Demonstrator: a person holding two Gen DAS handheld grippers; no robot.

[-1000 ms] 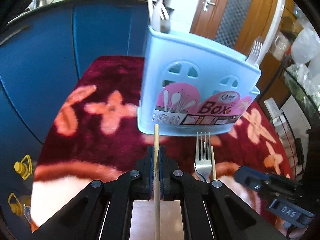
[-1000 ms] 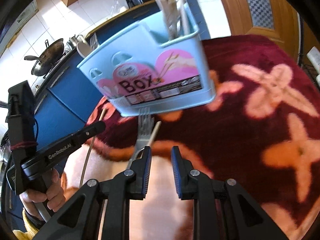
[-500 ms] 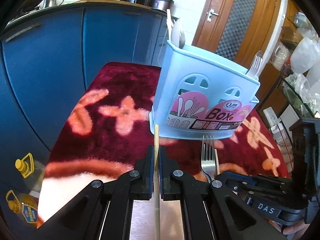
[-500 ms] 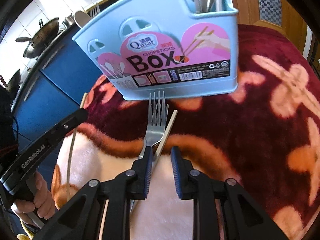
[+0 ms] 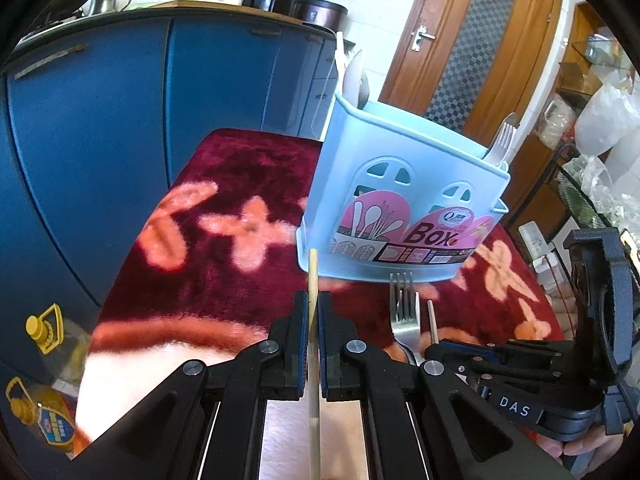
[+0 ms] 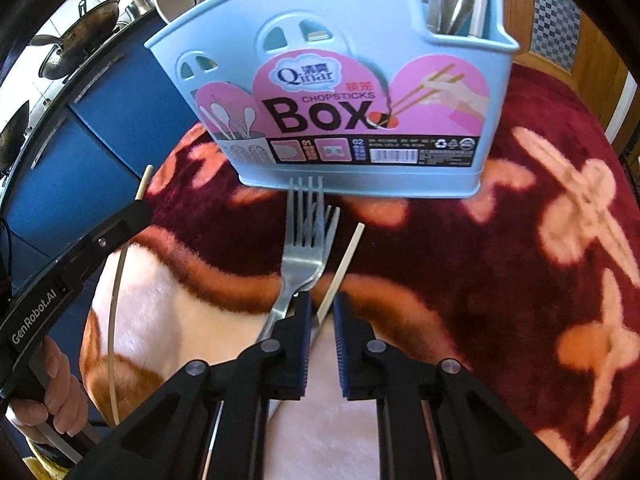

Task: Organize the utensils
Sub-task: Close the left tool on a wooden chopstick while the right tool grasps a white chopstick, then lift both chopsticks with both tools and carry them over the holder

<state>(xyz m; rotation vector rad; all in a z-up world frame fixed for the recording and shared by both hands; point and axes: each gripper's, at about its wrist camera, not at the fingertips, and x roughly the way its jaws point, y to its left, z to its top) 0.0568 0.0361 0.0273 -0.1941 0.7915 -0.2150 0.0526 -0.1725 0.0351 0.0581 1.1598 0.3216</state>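
the left hand-held gripper point(image 5: 313, 322) is clamped on a chopstick point(image 5: 313, 276), while the right hand-held gripper point(image 6: 320, 314), its jaws closing around the second chopstick point(image 6: 345, 264) beside the forks point(image 6: 306, 236), might snag a fork handle too.

The tall light-blue plastic utensil box point(image 6: 360, 92) pretty much walls off the far side of the table, with spoons and a fork already poking up from its end compartments. Right in front of it, two silver metal forks point(image 6: 302, 236) and a pale wooden chopstick point(image 6: 340, 268) lie together on the red flowered plush cloth point(image 6: 540, 280), so that strip is crowded. The left gripper point(image 5: 314, 312) sits just beside them. Right of the chopstick the cloth is wide open, same on the far left point(image 5: 224, 216).
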